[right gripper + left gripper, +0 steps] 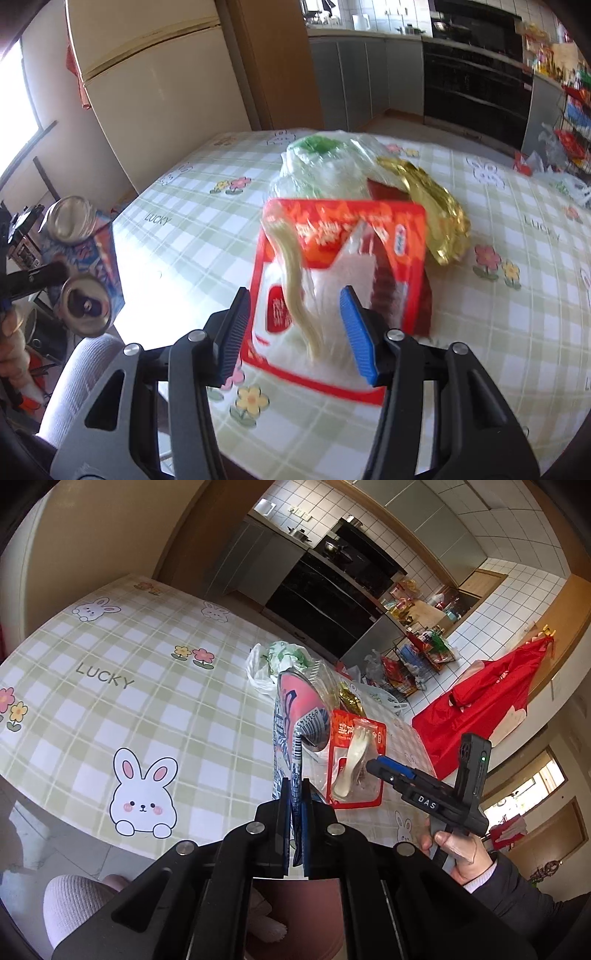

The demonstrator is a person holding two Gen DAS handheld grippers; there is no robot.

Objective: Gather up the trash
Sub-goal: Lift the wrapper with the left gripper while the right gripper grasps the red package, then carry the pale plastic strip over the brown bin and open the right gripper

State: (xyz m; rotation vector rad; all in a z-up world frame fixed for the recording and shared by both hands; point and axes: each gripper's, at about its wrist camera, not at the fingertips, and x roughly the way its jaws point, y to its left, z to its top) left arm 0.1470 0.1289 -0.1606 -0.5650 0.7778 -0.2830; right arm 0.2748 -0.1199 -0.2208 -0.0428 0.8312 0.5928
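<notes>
Kitchen counters, a black oven and white wall tiles stand behind a table (122, 701) under a green-checked cloth printed with rabbits, flowers and the word "LUCKY". Nearest the left wrist camera, the left gripper (295, 805) is clamped tight on a thin flap of a blue-and-white drink carton (295, 716), which carries a barcode beginning 69351 and a red panel; the right wrist view shows the carton (99, 258) off the table's left edge with two opened cans at its end. Just right of it lies a red and clear food packet (354, 760) with white Chinese characters, a cream plastic spoon (351, 768) resting on top. The right gripper (293, 332) hovers over this packet (332, 291) with its blue pads spread wide on either side of the spoon (295, 291), gripping nothing. Its body bears the letters "DAS", and a hand (454, 853) in a dark sleeve grips its handle from below. Behind the packet sit a crumpled gold foil wrapper (436, 218) and a clear plastic bag (325, 173) with green and white contents. A red bag (491, 701) hangs beyond the table.
</notes>
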